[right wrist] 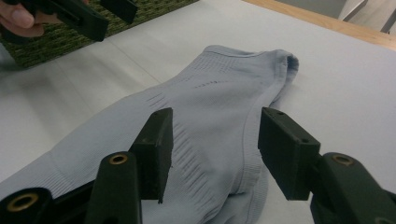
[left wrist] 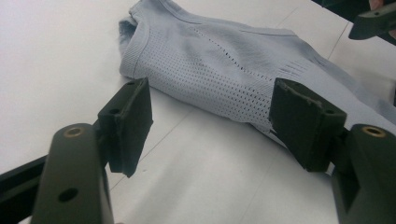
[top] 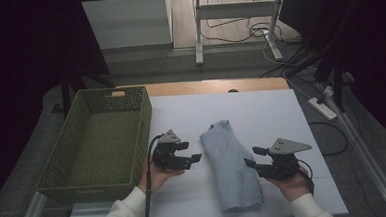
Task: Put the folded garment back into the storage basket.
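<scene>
A light blue knit garment [top: 230, 166] lies folded into a long strip on the white table cover, running from the middle toward the front edge. My left gripper [top: 193, 151] hovers just left of it, jaws open and pointing at its side, nothing between them. In the left gripper view the garment [left wrist: 219, 56] lies just beyond the open jaws. My right gripper [top: 252, 156] sits at the garment's right side, also open. In the right gripper view its jaws stand apart above the garment [right wrist: 210, 93] without pressing on it.
A green woven basket [top: 142, 126] with nothing in it stands at the left of the table, close to my left hand. The white cover [top: 261, 110] reaches back to a wooden edge [top: 215, 86]. A power strip [top: 322, 107] and cables lie on the floor at right.
</scene>
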Action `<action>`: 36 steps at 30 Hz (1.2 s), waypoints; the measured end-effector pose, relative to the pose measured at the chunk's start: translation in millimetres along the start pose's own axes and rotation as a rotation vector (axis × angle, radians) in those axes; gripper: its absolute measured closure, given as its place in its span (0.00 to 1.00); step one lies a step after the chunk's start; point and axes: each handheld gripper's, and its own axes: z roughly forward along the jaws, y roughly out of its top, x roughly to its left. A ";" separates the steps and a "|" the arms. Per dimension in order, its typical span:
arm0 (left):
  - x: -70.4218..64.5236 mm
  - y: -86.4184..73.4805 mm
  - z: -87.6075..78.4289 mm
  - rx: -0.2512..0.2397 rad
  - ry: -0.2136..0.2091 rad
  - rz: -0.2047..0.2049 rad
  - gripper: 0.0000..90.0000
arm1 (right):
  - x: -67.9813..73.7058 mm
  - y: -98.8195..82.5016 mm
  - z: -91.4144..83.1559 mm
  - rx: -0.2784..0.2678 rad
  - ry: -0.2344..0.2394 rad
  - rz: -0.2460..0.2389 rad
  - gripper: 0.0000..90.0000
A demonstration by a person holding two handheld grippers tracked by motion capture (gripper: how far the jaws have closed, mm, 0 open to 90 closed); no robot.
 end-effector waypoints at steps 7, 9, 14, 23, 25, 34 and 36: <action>0.0 0.1 -1.6 0.001 0.007 0.002 0.34 | 7.0 -2.6 -5.7 -0.002 0.024 -0.021 0.51; -0.4 0.1 -2.2 0.001 0.009 0.004 0.34 | 9.4 -3.7 -6.5 0.006 0.030 -0.030 0.51; -1.5 0.4 -3.8 0.001 0.015 0.009 0.33 | 15.0 -6.4 -7.0 0.035 0.057 -0.058 0.51; -1.9 0.4 -5.9 -0.002 0.019 0.006 0.33 | 23.0 -12.2 -11.1 0.075 0.095 -0.092 0.50; -2.2 0.7 -6.0 -0.002 0.017 0.004 0.33 | 25.6 -13.4 -12.2 0.076 0.102 -0.096 0.50; -1.1 -0.2 -5.5 -0.002 0.020 -0.003 0.33 | 38.7 -19.3 -13.1 0.119 0.139 -0.154 0.50; -1.3 -0.3 -5.3 -0.002 0.019 -0.003 0.33 | 42.8 -20.5 -11.9 0.130 0.152 -0.163 0.50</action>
